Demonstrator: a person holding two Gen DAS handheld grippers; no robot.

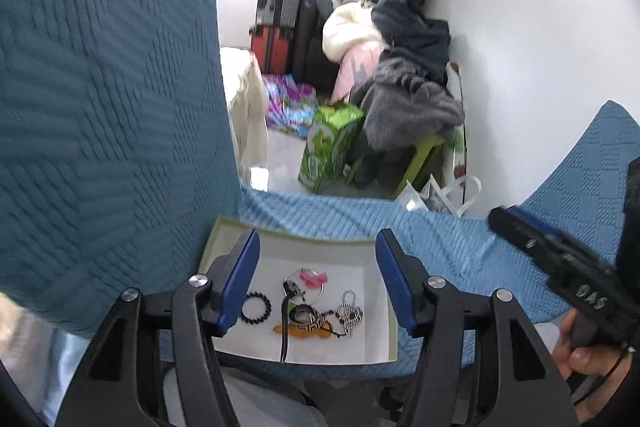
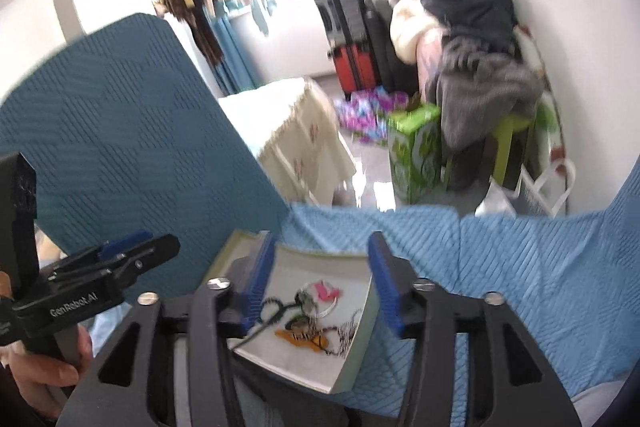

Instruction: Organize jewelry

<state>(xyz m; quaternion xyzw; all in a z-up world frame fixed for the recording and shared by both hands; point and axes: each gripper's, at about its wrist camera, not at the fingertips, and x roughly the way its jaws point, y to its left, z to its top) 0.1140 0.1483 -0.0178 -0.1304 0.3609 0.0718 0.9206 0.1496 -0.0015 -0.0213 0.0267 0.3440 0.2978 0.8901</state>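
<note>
A shallow white box (image 1: 372, 357) rests on a blue quilted sofa cover (image 1: 440, 231), near the front edge of the seat. Inside it lies a small heap of jewelry: a black bead bracelet (image 1: 256, 308) at the left, apart from the rest; a silver ball chain (image 1: 351, 313) at the right; a pink piece (image 1: 313, 275) toward the far side on a clear ring; an orange piece (image 1: 304, 331) nearest the camera, with a striped band (image 1: 306, 315) lying over it; and a dark strap (image 1: 285, 327) running toward the near wall. The left gripper (image 1: 316, 283) hangs above the box with its blue fingers (image 1: 240, 279) spread wide and nothing between them. The right gripper (image 2: 320, 287) also hovers above the box, jaws wide apart and holding nothing. The right wrist view is blurred, and the chain there is hard to make out. Beyond the sofa stand a green carton (image 1: 332, 147), suitcases (image 1: 280, 23) and a pile of clothes (image 1: 404, 67) against a white wall.
</note>
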